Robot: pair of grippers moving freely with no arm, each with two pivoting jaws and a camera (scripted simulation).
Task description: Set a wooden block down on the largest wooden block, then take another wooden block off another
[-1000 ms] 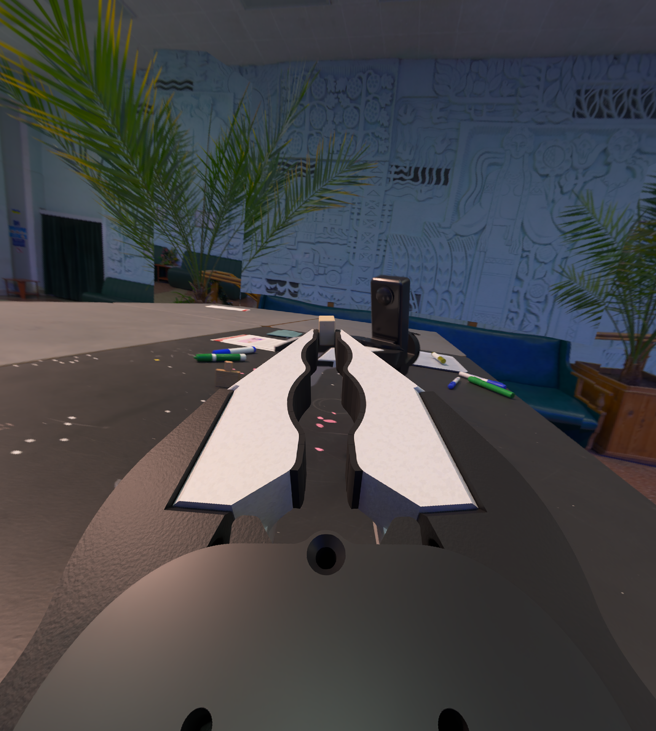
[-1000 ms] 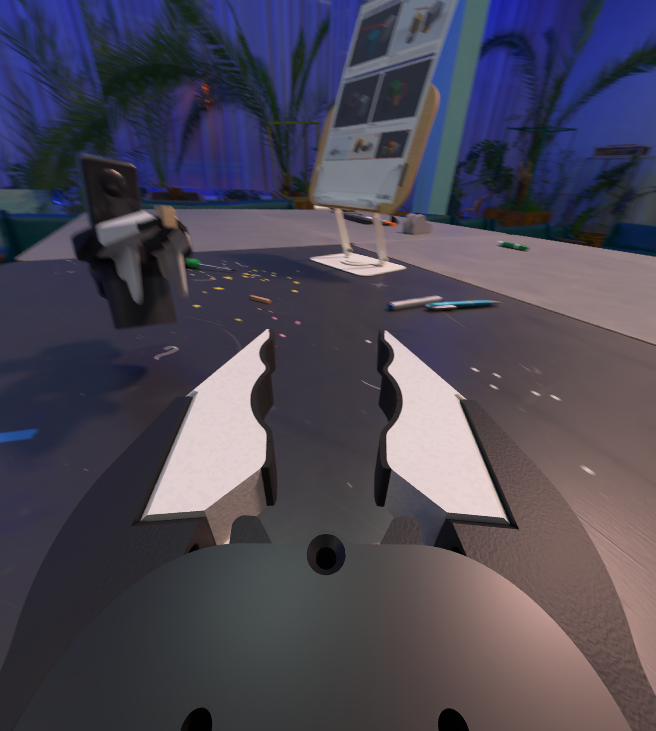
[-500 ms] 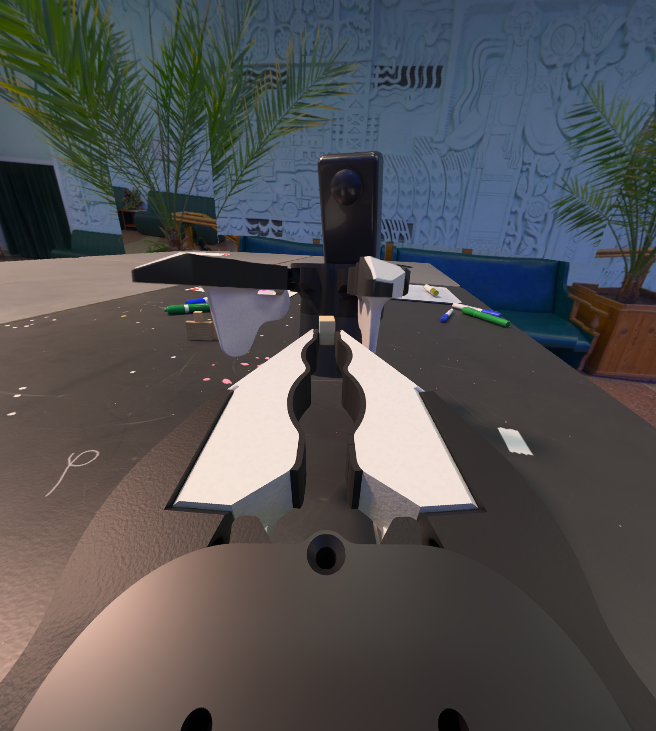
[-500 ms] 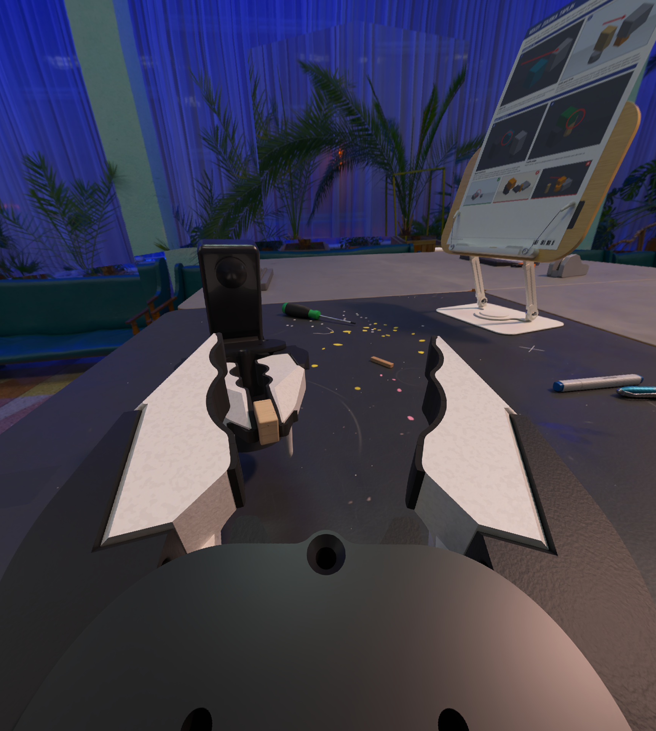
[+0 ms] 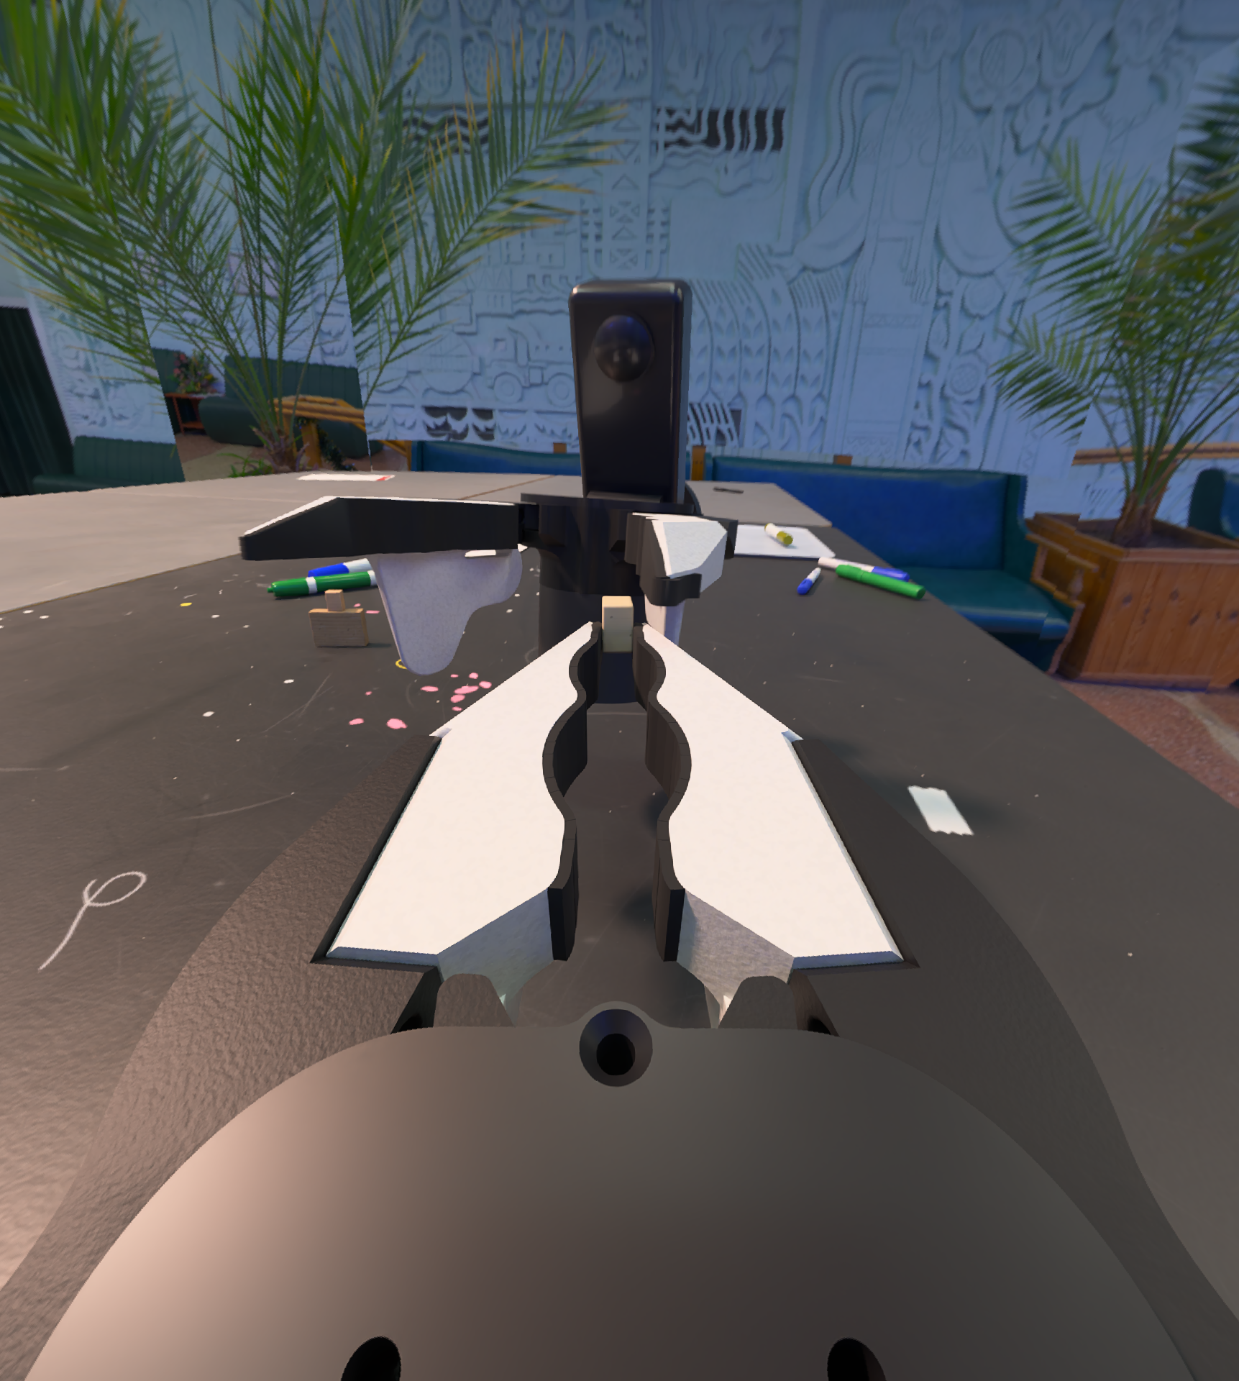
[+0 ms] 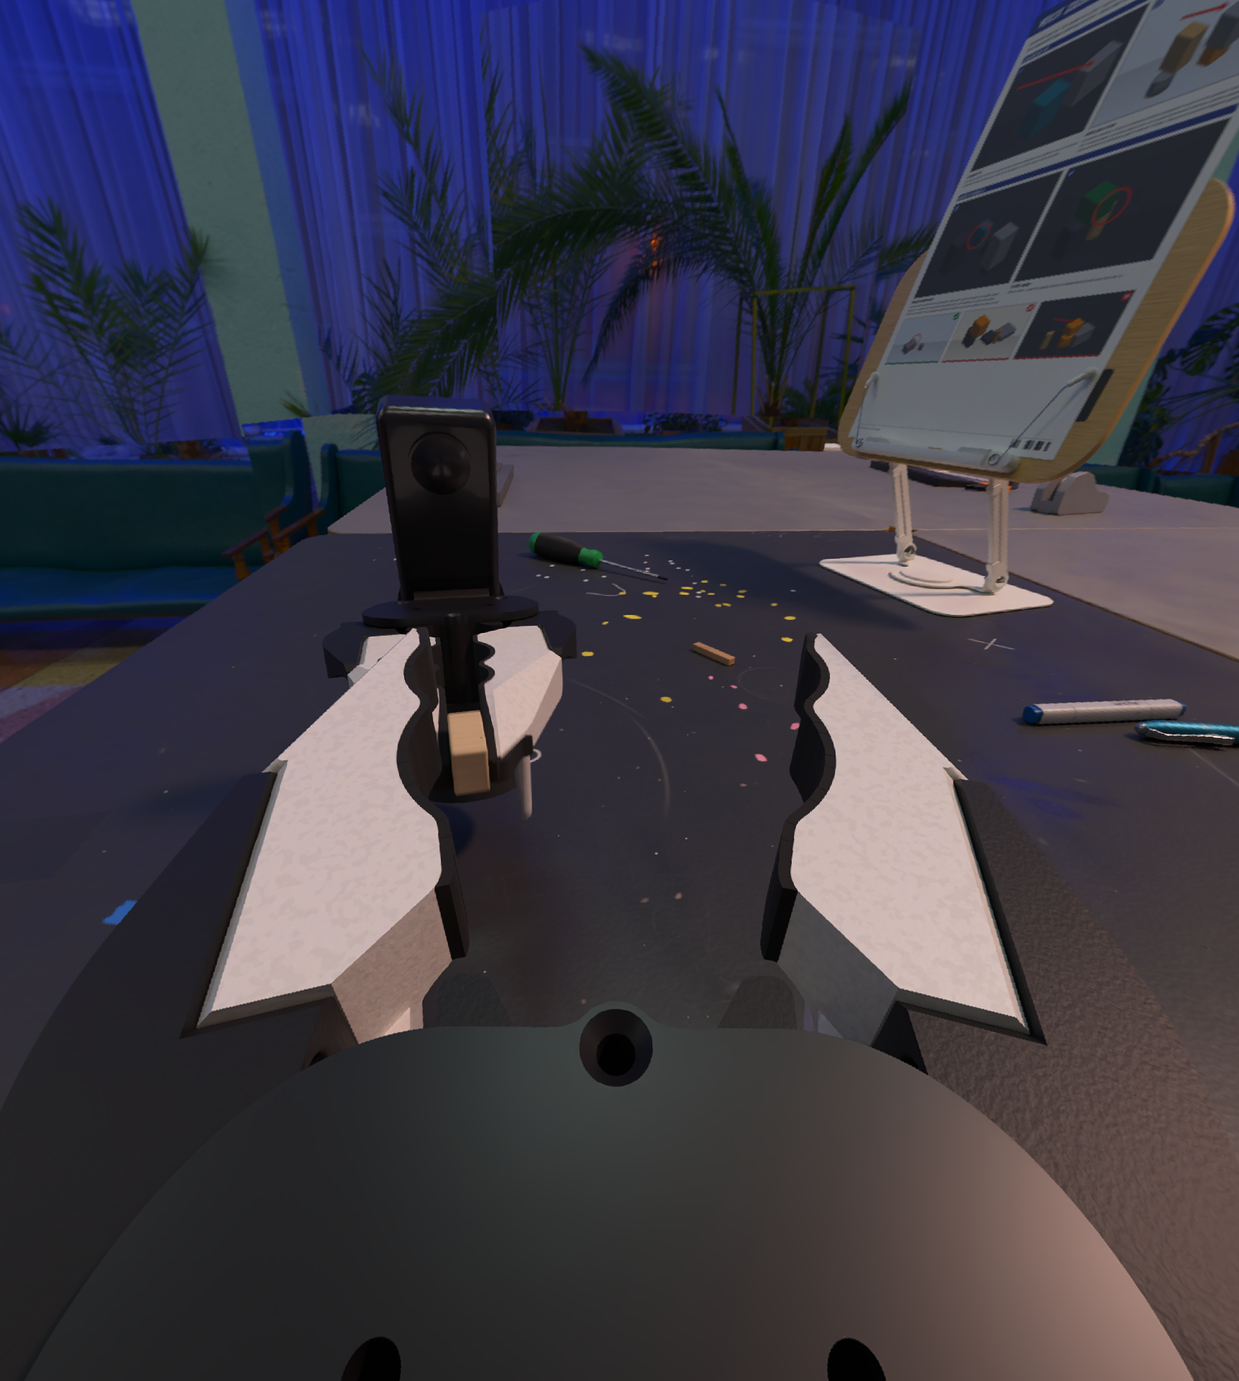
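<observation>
My left gripper (image 5: pixel 616 635) is shut on a small pale wooden block (image 5: pixel 616 622), held at the fingertips above the dark table. A larger wooden block (image 5: pixel 338 628) stands on the table to the far left, with a small block (image 5: pixel 334 599) on top of it. My right gripper (image 6: pixel 616 649) is open wide and empty, facing the left gripper (image 6: pixel 478 777), which sits just inside its left finger with the pale block (image 6: pixel 468 751) in it. The right gripper (image 5: pixel 549 635) also shows straight ahead in the left wrist view. A thin wooden piece (image 6: pixel 713 653) lies flat farther off.
Green and blue markers (image 5: pixel 325 579) lie behind the larger block, others (image 5: pixel 878 579) at the right. A screwdriver (image 6: pixel 579 554), an instruction board on a white stand (image 6: pixel 937 590), a marker (image 6: pixel 1102 710) and a pen (image 6: pixel 1229 736) are on the table. The table edge (image 5: pixel 1124 695) runs on the right.
Both grippers have turned to face each other and come close together. The right gripper's jaws have opened wider. The left gripper still holds the pale block.
</observation>
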